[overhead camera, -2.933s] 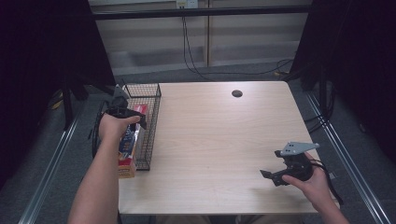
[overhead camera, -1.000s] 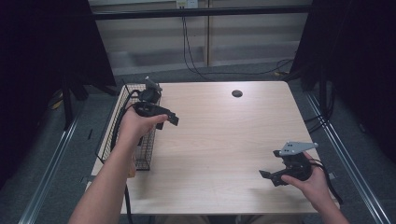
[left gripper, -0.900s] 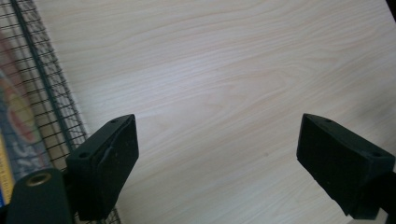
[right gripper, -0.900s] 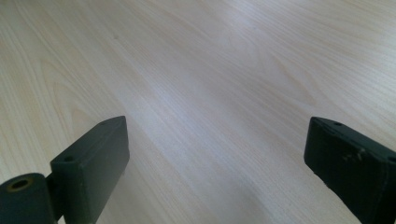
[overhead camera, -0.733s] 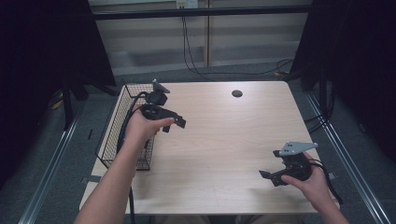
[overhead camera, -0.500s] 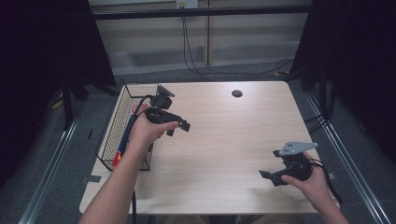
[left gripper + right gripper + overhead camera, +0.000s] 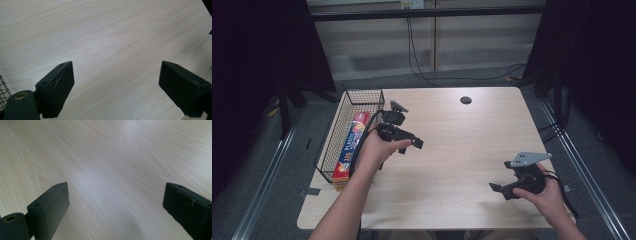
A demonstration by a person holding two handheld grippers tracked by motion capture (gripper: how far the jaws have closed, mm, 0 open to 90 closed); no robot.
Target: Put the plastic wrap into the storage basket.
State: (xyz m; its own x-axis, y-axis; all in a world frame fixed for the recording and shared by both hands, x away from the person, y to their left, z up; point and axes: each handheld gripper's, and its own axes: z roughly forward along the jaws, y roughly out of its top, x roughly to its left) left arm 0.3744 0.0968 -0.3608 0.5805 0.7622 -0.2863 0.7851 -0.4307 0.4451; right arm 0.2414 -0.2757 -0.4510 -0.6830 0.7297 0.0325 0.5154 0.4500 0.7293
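Light wooden table [image 7: 462, 150] seen from above, with a black wire basket [image 7: 343, 131] standing along its left edge. Inside the basket lay a long box of wrap [image 7: 351, 145], red and blue, stretched from near to far and resting on the mesh floor.

Left gripper [image 7: 409, 141] held just right of the basket, above bare wood, gripped by the left hand [image 7: 374, 148] with the forearm coming in from the near edge. Jaws spread wide in the left gripper view [image 7: 122, 85], nothing between them, plain wood grain below and a sliver of basket mesh [image 7: 3, 92] at the lower left corner.

Right gripper [image 7: 502, 189] held low at the near right of the table, grey 3-cornered plate [image 7: 527, 158] on top, wrapped by the right hand [image 7: 544, 192]. Jaws likewise parted wide and empty in the right gripper view [image 7: 120, 207], bare tabletop [image 7: 112, 157] beyond.

Small dark round spot [image 7: 465, 100] sat on the far part of the table, well apart from both grippers. 2 grippers well apart from each other.
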